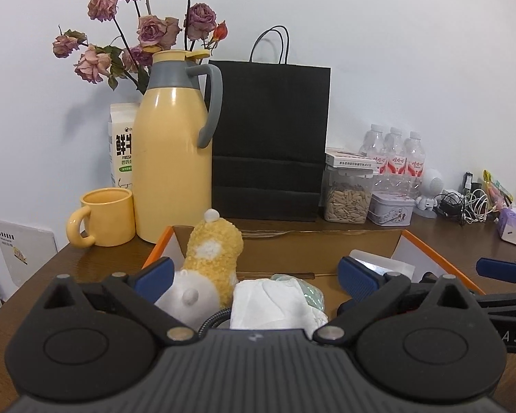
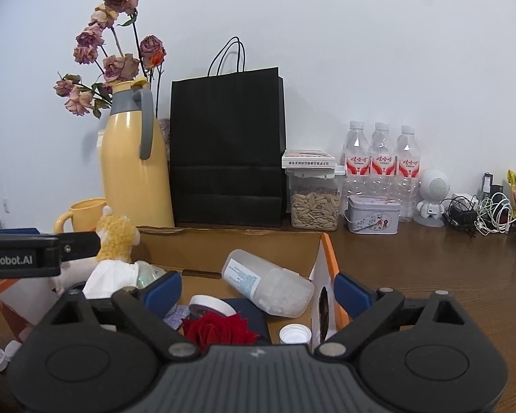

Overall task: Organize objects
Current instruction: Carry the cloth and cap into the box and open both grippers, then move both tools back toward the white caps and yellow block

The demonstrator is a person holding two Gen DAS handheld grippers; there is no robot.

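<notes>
The left claw (image 1: 256, 275) fills the lower frame of its view, blue pads spread wide with nothing clamped. The right claw (image 2: 258, 290) likewise sits low in its frame, pads wide apart, gripping nothing.

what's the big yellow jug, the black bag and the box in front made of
Yellow jug: probably painted metal or hard plastic, since its glossy body shows highlights; the grey collar and handle look like matte plastic. Black bag: matte paper with crisp horizontal creases and thin cord handles. Box: brown cardboard, dull inside, with orange printed edges.
</notes>
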